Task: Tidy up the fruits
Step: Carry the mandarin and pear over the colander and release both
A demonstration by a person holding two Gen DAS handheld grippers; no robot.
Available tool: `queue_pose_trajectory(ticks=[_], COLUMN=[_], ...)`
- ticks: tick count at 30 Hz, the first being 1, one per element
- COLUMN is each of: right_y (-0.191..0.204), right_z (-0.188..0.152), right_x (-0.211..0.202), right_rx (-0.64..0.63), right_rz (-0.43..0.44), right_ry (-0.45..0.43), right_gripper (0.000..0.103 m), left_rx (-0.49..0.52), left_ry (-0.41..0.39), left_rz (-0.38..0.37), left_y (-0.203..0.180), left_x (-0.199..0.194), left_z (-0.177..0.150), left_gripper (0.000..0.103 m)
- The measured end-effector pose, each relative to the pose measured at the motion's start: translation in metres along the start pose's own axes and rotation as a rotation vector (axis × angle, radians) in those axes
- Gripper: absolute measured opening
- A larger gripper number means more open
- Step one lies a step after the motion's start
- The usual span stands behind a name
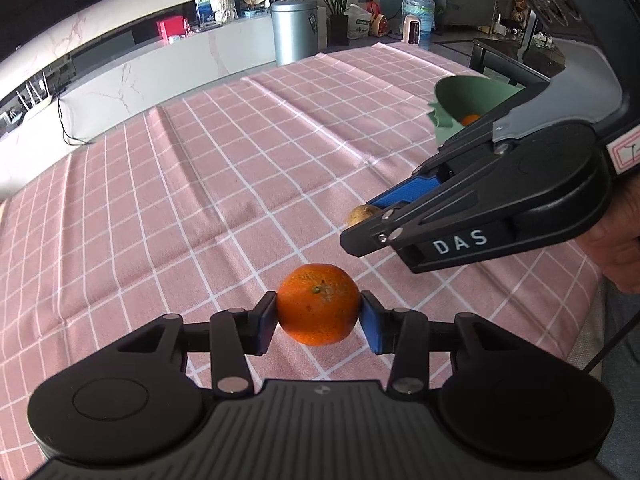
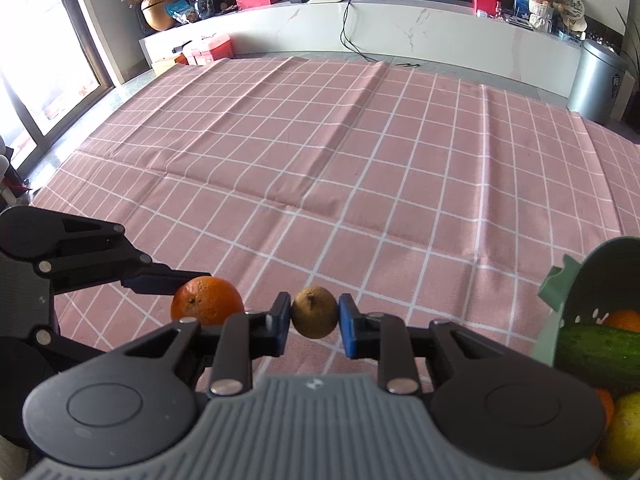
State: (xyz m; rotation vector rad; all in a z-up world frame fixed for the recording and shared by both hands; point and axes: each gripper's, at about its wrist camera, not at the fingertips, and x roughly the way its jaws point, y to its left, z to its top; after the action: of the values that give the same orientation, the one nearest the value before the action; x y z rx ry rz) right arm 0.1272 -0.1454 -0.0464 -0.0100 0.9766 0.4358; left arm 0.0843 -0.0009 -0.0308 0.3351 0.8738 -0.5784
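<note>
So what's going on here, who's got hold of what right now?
A person is sorting fruit over a pink checked tablecloth with two handheld grippers. The left gripper has its jaws closed on an orange. The right gripper has its jaws on either side of a small brown fruit, right up against it. A green basket at the right already holds a cucumber, another orange and a yellowish fruit. Neither held fruit is in the basket yet.
</note>
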Motion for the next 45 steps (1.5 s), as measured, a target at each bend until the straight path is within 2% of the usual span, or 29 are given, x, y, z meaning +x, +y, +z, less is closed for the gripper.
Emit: queue_pose_trajectory(ticks=[5, 11, 15, 22, 33, 45], right_y=[0.002, 0.007, 0.007, 0.001, -0.029, -0.082], right_z=[-0.001, -0.008, -0.020, -0.051, -0.081, -0.090], right_x=[-0.041, -0.107, -0.149, -0.197, -0.229, -0.219], right_rx=[-0.003, -0.016, -0.015, 0.001, 0.047, 0.122], right_rz=[-0.023, -0.064, -0.095, -0.124, -0.169, -0.197], right_ry=[-0.049, -0.128, -0.176, -0.212, -0.229, -0.202], right_gripper=[0.022, 0.022, 0.022, 0.022, 0.022, 0.022], left_rx=[0.029, 0.061, 0.092, 0.155, 0.238, 0.275], left_ry=[-0.040, -0.129, -0.156, -0.188, -0.200, -0.149], left_rz=[0.005, 0.009, 0.018, 0.006, -0.040, -0.089], left_y=[-0.015, -0.040, -0.060, -0.096, -0.135, -0.148], left_x=[-0.026, -0.072, -0.088, -0.104, -0.089, -0.039], left_z=[0.013, 0.029, 0.034, 0.040, 0.061, 0.084], left_gripper=[0.049, 0.049, 0.049, 0.049, 0.049, 0.049])
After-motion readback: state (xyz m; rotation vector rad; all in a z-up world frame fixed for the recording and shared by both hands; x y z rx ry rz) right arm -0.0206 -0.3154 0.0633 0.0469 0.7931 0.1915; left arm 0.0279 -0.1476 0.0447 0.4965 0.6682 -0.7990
